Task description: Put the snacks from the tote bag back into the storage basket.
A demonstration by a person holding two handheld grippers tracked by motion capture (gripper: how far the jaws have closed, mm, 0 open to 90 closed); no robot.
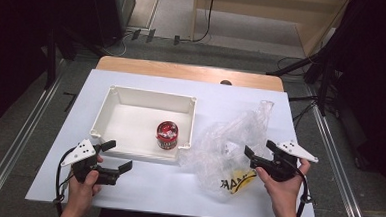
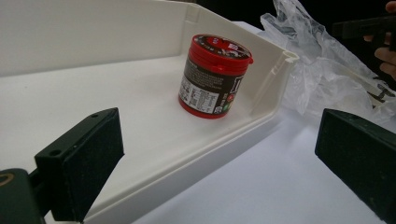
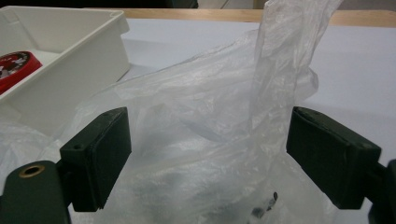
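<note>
So the bag is what's being worked right now: a crumpled clear plastic one with a bit of yellow and black print, lying on the white table just right of the tray, touching or nearly touching its right wall. One strip of it stands up toward the back. In the right gripper view I can make out some small dark bits low down inside the bag, too blurry to say what they are.

The right gripper is at the bag's right edge, jaws spread wide with loose plastic between them, not pinching anything yet. In its own view the upright strip of the bag sits just inside the right jaw.

The left gripper hangs near the tray's front left corner, jaws also wide apart, holding nothing. It's aimed across the tray at the can, a red one with a dark label, standing upright near the tray's front right corner.

My read: the can looks already unpacked, and the bag is next, either to empty or to clear away. The right gripper needs to close on a good fold, ideally that upright strip, since thin film slips out easily. The left could pin or grab the other side.
</note>
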